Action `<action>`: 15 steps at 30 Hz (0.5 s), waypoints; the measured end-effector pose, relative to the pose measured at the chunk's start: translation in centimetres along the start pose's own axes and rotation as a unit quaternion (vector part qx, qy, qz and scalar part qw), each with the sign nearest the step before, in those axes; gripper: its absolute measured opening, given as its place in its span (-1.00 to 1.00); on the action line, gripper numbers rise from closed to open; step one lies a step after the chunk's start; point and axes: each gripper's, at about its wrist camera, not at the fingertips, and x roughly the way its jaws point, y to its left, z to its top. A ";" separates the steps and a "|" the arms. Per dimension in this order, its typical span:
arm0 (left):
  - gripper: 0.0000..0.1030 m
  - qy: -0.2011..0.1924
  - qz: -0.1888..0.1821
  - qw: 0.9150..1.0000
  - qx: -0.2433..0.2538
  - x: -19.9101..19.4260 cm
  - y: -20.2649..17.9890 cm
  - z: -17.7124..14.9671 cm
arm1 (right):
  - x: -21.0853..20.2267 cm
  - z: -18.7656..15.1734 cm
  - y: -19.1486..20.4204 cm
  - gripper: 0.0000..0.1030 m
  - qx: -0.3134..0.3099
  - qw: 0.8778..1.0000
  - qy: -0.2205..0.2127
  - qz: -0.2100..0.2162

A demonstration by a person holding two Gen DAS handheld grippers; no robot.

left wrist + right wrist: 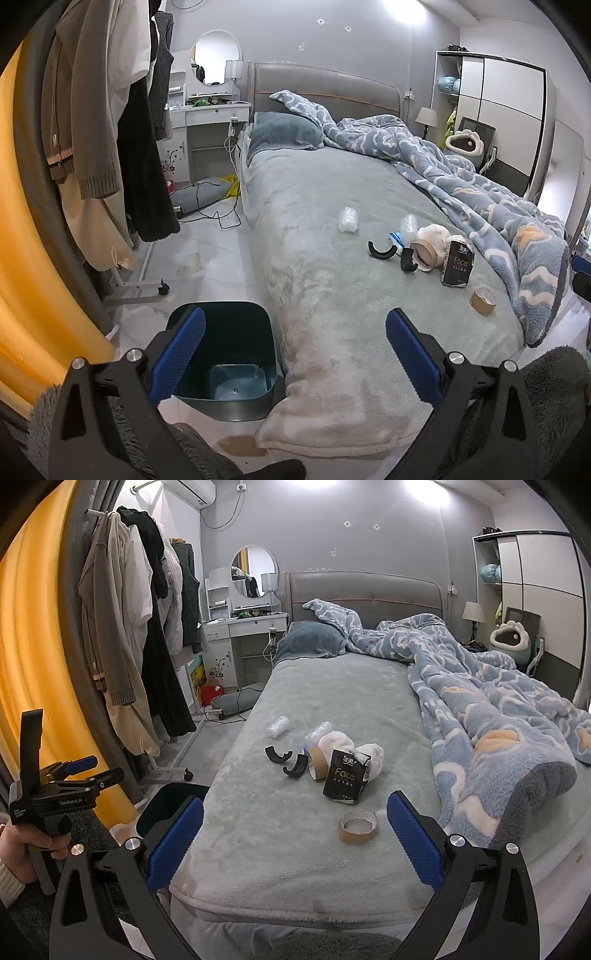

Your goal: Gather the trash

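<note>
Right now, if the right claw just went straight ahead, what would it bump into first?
Probably the tape roll, lying on the bed between the open right claw fingers. The black Face packet stands just behind it. Depth is hard to judge here.

Bare bed (258,830) before tape roll (358,826)

A lived-in home bedroom: unmade bed (332,709) with rumpled duvet (480,701), clothes rack (147,627) (dressing table (245,622) behind)
</note>
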 end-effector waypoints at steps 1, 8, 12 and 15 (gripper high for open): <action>0.94 0.000 0.000 1.000 0.000 0.0 0.0 0.0 | 0.0 0.0 0.0 0.94 0.000 1.000 0.001 0.000; 0.94 0.000 0.001 1.000 0.002 0.0 0.0 0.0 | 0.0 0.0 0.0 0.94 0.000 1.000 0.000 0.000; 0.94 0.000 0.001 1.000 0.002 0.0 0.0 0.0 | 0.0 0.0 0.0 0.94 0.000 1.000 -0.001 0.000; 0.94 0.000 0.001 1.000 0.002 0.0 0.0 0.0 | 0.1 0.0 0.0 0.94 0.000 1.000 0.001 0.000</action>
